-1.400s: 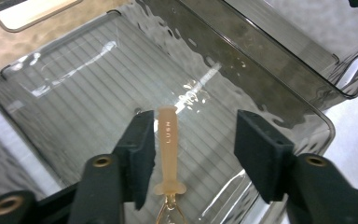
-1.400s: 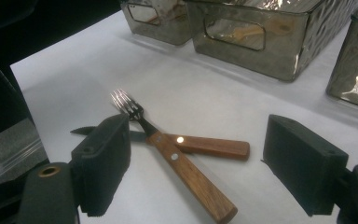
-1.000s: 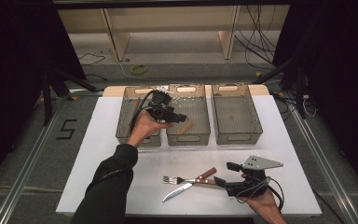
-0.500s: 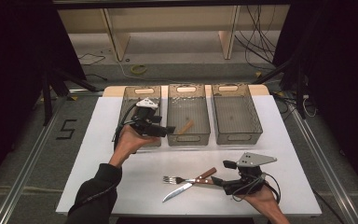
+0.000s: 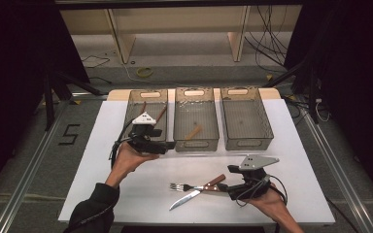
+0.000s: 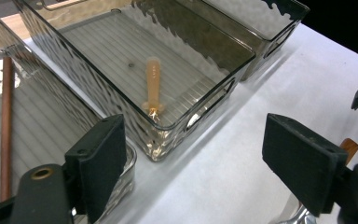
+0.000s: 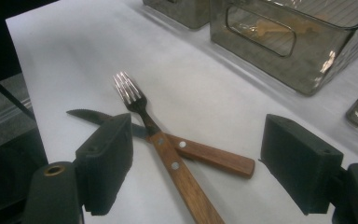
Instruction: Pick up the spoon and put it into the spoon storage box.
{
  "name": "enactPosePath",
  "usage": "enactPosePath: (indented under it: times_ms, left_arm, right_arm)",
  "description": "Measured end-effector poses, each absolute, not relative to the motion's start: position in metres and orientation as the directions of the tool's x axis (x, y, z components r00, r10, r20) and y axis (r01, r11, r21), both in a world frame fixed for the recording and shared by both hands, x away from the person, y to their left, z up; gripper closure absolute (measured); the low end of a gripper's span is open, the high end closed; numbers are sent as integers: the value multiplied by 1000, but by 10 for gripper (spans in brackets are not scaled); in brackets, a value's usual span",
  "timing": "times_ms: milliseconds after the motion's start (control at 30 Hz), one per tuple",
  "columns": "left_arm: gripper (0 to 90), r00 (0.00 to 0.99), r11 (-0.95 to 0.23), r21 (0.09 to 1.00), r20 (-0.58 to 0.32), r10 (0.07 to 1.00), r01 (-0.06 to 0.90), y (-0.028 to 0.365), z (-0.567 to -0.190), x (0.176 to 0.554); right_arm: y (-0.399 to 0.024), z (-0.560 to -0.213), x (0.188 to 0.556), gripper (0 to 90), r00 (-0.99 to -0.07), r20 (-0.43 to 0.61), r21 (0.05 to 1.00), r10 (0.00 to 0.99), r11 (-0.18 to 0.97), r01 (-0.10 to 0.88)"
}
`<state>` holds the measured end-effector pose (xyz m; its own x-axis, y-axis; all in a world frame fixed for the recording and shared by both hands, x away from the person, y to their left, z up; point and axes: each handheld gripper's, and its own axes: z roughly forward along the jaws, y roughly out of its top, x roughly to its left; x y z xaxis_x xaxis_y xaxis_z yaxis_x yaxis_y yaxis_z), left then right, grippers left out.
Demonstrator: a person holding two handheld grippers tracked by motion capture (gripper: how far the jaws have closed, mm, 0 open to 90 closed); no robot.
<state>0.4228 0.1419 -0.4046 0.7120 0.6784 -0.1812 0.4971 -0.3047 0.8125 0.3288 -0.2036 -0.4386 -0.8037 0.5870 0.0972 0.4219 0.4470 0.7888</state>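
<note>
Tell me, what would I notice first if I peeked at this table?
Probably the fork and knife, crossed on the white table right in front of the open right tool. Behind them stand three clear bins in a row, the middle one holding a small orange piece.

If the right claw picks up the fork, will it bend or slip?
The fork looks stiff: metal tines, riveted wooden handle. Its handle crosses the knife, so lifting may nudge that. The flat wood probably grips well between the pads.
</note>
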Motion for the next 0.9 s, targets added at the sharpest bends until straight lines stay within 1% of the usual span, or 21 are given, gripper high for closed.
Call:
enactPosePath:
  times_ms: [300,467,733,900]
  left_arm:
    - [202,715,-290,831,-172,677,475,149,-412,401]
    - [200,705,-257,846,-181,686,467,154,-419,389]
    - [200,704,-231,866,-176,688,443,163,-431,368]
    - [201,702,-215,871,-187,687,442,167,-437,364]
  right_arm:
    - [-196,-435,336,278,-824,75,756,561,507,414]
    - [-190,-434,339,303,-837,62,734,544,544,408]
    - [-179,-434,342,326,-866,51,677,497,621,396]
    - [-173,-438,343,337,-878,36,646,478,659,385]
